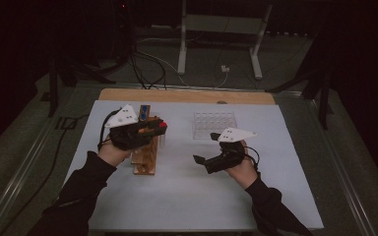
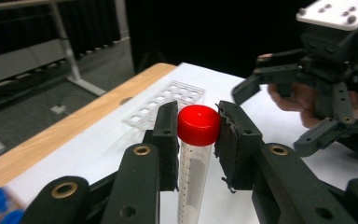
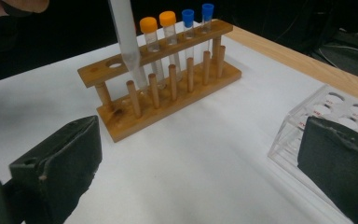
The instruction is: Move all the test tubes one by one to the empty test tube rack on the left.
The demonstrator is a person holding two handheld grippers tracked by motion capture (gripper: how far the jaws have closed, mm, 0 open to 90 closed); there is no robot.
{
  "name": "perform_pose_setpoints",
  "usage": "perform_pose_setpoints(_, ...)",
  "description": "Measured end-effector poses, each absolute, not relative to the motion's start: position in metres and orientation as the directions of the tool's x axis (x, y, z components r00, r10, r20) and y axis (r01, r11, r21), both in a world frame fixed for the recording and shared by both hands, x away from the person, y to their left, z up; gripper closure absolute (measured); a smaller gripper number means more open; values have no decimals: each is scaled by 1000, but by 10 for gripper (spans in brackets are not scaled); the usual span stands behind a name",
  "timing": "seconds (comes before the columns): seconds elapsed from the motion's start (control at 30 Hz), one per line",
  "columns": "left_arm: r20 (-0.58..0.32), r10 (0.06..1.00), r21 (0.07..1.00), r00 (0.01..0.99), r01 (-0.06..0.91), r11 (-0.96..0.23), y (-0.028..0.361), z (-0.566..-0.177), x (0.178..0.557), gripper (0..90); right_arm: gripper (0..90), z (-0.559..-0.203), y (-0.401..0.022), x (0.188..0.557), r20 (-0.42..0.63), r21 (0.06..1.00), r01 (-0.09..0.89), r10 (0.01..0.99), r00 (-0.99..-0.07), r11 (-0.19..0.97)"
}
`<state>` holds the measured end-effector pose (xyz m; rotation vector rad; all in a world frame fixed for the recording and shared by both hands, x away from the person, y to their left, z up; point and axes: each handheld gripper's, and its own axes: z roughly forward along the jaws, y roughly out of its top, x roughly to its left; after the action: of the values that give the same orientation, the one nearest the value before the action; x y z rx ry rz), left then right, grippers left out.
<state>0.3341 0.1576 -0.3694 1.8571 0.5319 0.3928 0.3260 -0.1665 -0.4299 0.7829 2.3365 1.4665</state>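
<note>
The left gripper view gives what the high view blurs: the left tool (image 2: 196, 128) is clenched on a red-capped tube (image 2: 197, 140), its pads pressed against either side of the red cap, the graduated tube body hanging upright below. Beyond it lie the clear rack (image 2: 165, 103) and the right tool (image 2: 279, 95) in a hand.

The right gripper view adds the tube's lower end (image 3: 123, 39), frosted and conical, slightly tilted, above the wooden rack (image 3: 163, 93) near an empty hole at its near end. Two orange-capped tubes (image 3: 158, 32) and two blue-capped tubes (image 3: 197, 23) stand in the rack.

The right tool (image 3: 200, 163) is released, jaws wide apart with nothing between them, over the white surface (image 3: 191, 154).

The high view places the left tool (image 1: 152, 129) over the wooden rack (image 1: 145, 160), well apart from the right tool (image 1: 204, 160).
</note>
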Motion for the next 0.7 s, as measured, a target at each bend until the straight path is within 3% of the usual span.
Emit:
perform_pose_setpoints(0.4,15,616,946,788,189,-265,199,-368,322,714,0,-430,-167,326,55,893,299,576,-816,338)
perform_pose_setpoints(0.7,-16,656,944,755,227,-238,217,-390,317,714,0,-431,-167,327,50,890,297,575,-817,346)
